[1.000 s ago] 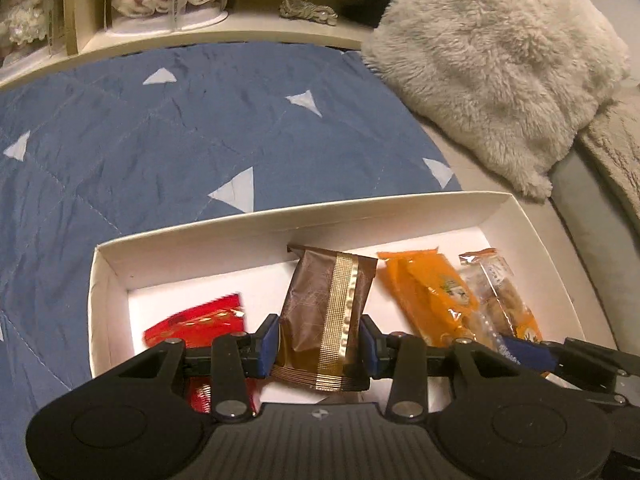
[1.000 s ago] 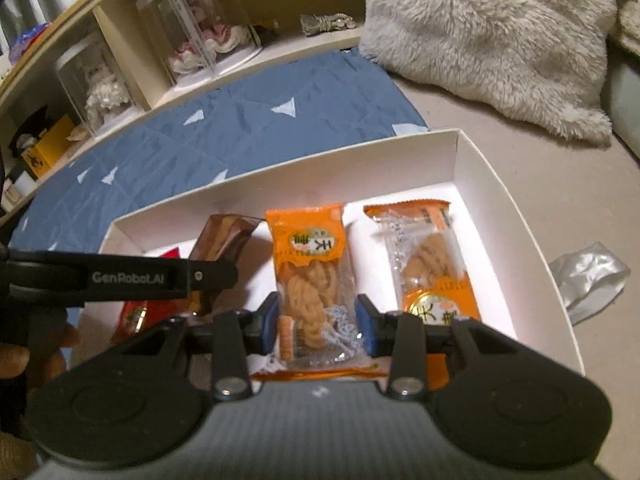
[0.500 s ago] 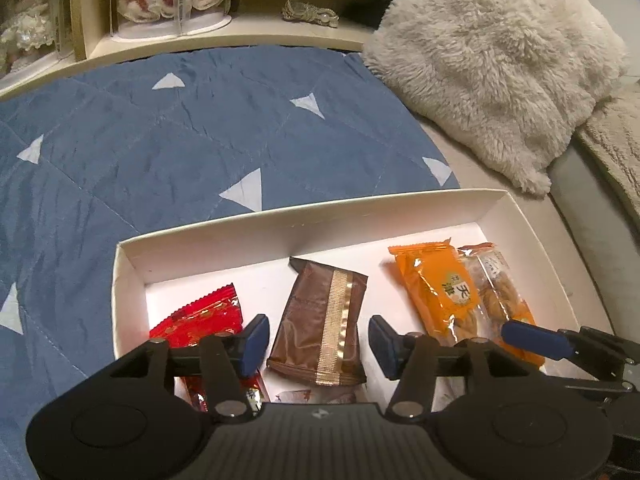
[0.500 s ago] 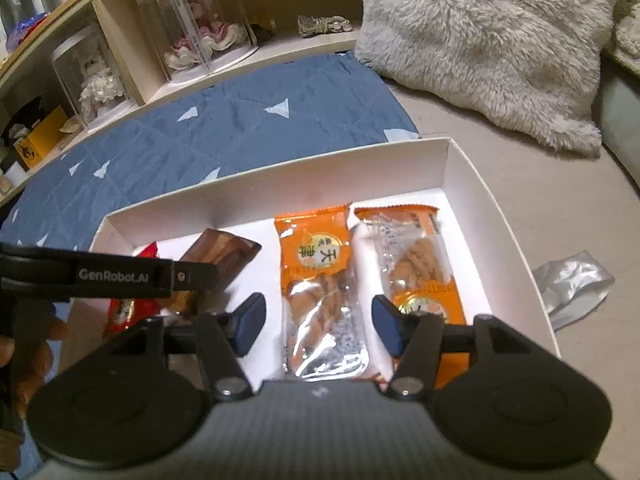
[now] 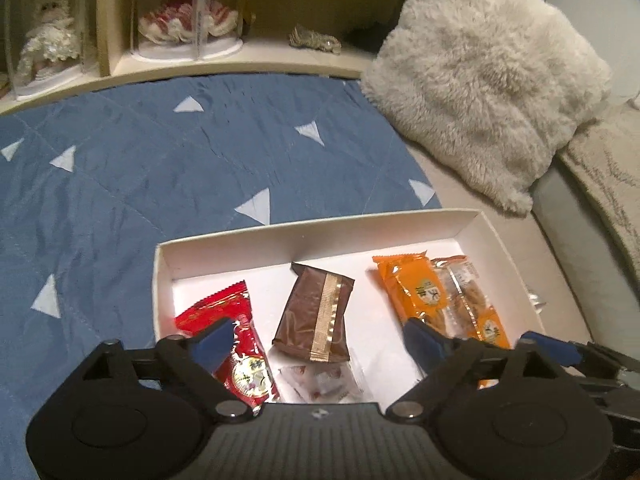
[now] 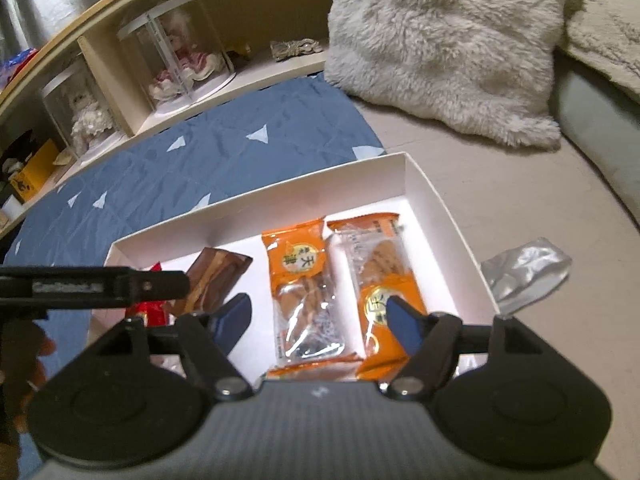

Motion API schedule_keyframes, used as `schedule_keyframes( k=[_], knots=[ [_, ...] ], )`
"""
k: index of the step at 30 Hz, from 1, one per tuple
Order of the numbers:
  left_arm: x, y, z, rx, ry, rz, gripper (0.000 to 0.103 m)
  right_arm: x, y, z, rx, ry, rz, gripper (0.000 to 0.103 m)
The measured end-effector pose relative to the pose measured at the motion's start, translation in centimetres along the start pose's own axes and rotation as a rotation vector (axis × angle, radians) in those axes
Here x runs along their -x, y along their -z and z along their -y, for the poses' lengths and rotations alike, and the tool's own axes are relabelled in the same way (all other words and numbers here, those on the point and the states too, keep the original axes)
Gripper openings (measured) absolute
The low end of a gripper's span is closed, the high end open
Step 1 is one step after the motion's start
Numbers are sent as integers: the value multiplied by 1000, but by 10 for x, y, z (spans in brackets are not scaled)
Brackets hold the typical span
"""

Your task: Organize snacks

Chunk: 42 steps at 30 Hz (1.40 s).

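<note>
A white shallow box (image 5: 312, 236) (image 6: 444, 208) holds the snacks. In the left wrist view a red packet (image 5: 236, 336), a brown packet with a gold stripe (image 5: 316, 312), two orange packets (image 5: 416, 292) and a clear wrapped snack (image 5: 320, 380) lie in it. My left gripper (image 5: 320, 344) is open and empty above the brown packet. My right gripper (image 6: 320, 318) is open and empty above the left orange packet (image 6: 304, 292); the second orange packet (image 6: 384, 280) lies beside it. The brown packet (image 6: 212, 280) shows partly behind the left gripper's arm.
A blue quilted mat (image 5: 140, 168) lies under and behind the box. A fluffy grey cushion (image 5: 488, 80) (image 6: 440, 44) sits at the back right. A crumpled silver wrapper (image 6: 524, 268) lies right of the box. A shelf with dolls in clear cases (image 6: 176, 52) runs along the back.
Both grippers have opened, let go of the brown packet and the orange packet into the box, and drawn back and up from them.
</note>
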<state>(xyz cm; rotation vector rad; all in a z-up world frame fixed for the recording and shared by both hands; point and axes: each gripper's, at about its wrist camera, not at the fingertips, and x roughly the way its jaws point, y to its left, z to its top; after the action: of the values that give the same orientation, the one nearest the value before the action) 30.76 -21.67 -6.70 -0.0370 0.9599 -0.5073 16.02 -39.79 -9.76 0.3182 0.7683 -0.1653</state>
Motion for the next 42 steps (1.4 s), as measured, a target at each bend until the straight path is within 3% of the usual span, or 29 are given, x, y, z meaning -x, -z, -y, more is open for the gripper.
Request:
schedule_keyframes(
  k=[4, 8, 12, 25, 32, 42],
  knots=[
    [25, 7, -3, 23, -14, 32, 103, 12, 4, -8, 30, 19, 1, 90],
    [50, 17, -10, 40, -20, 26, 103, 33, 11, -18, 57, 31, 13, 97],
    [78, 30, -15, 26, -57, 69, 103, 53, 13, -26, 72, 29, 50, 102],
    [182, 70, -8, 9, -81, 191, 103, 137, 27, -47, 148, 46, 121, 103],
    [228, 97, 2, -12, -143, 293, 103, 189, 39, -48, 138, 17, 186, 103],
    [274, 141, 10, -10, -142, 365, 103, 266, 69, -56, 166, -48, 265, 103]
  ],
)
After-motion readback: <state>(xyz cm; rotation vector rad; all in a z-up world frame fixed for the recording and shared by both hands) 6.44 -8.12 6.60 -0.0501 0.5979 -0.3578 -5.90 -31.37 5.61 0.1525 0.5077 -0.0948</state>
